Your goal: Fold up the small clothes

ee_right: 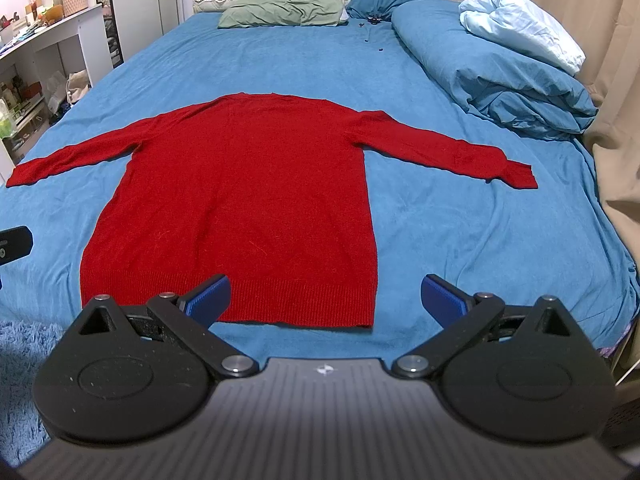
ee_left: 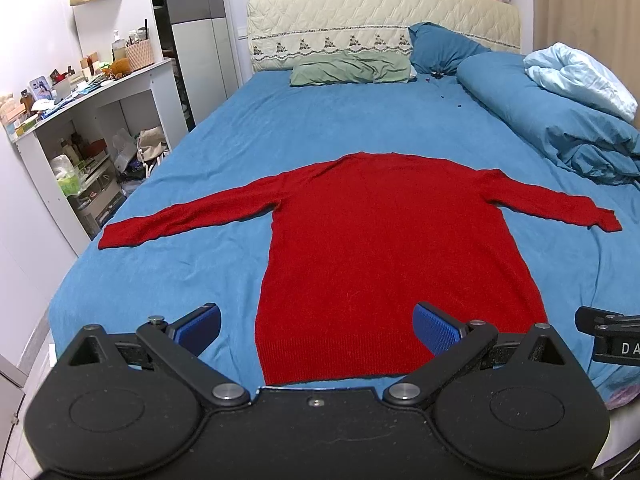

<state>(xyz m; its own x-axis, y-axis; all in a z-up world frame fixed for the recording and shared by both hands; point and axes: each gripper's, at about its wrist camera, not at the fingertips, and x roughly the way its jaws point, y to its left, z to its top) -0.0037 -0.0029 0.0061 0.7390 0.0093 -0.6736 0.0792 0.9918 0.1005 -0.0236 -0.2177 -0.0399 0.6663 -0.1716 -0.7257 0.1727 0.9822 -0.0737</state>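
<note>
Red sweater (ee_left: 384,248) lies flat just beyond left gripper (ee_left: 318,328).

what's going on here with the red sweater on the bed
A person holds a hand-held gripper in each hand over a red sweater spread flat on the blue bed, sleeves out to both sides. The left hand-held gripper and right hand-held gripper are both open near the hem, touching nothing. No fold has been made yet.

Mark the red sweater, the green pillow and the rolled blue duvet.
red sweater (ee_left: 384,240), left wrist view, middle of the body panel.
green pillow (ee_left: 352,67), left wrist view, centre of its top.
rolled blue duvet (ee_right: 492,76), right wrist view, its blue side.
</note>
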